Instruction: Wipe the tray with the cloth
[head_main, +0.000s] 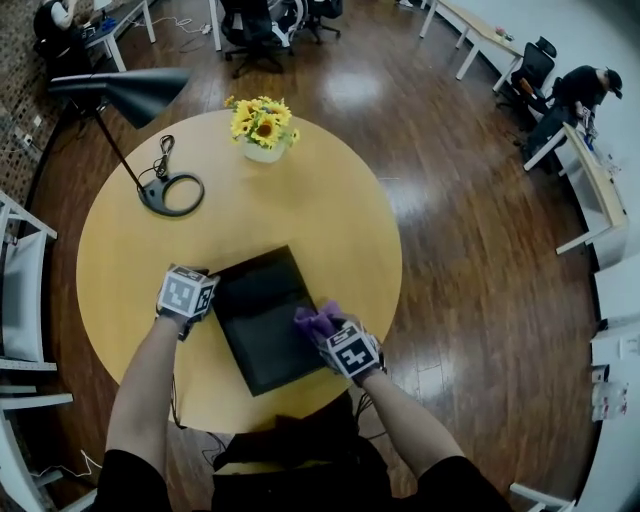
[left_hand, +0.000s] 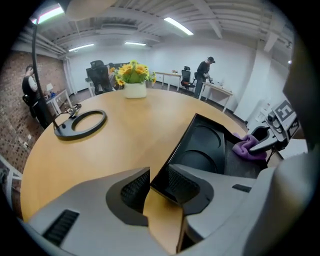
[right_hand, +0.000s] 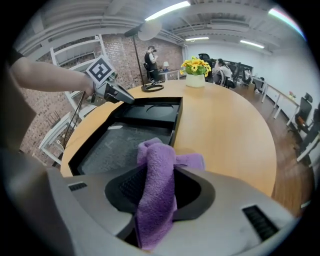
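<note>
Stands at a round yellow wooden table (head_main: 130, 270) with a two-jaw gripper in each hand. Clamps the left gripper (left_hand: 159, 186), jaws drawn in narrow, on the near left corner of a black rectangular plastic tray (head_main: 255, 300), with one pad inside the rim and the other outside it. Has that tray lying flat and a little askew on the near part of the table, its round moulded hollows at the far end and a flat textured floor at the near end. Pinches a purple terry cloth (right_hand: 157, 150) in the right gripper (right_hand: 161, 176), jaws shut on a bunched fold that hangs down between the pads. Holds the cloth's free end at the tray's right edge, over the textured floor; cannot tell how firmly it bears on the floor. Has, farther off on the table, a white pot of yellow sunflowers (head_main: 263, 128) at the far edge and a black desk lamp with a ring base (head_main: 172, 194) at the far left, both well apart from the tray.
</note>
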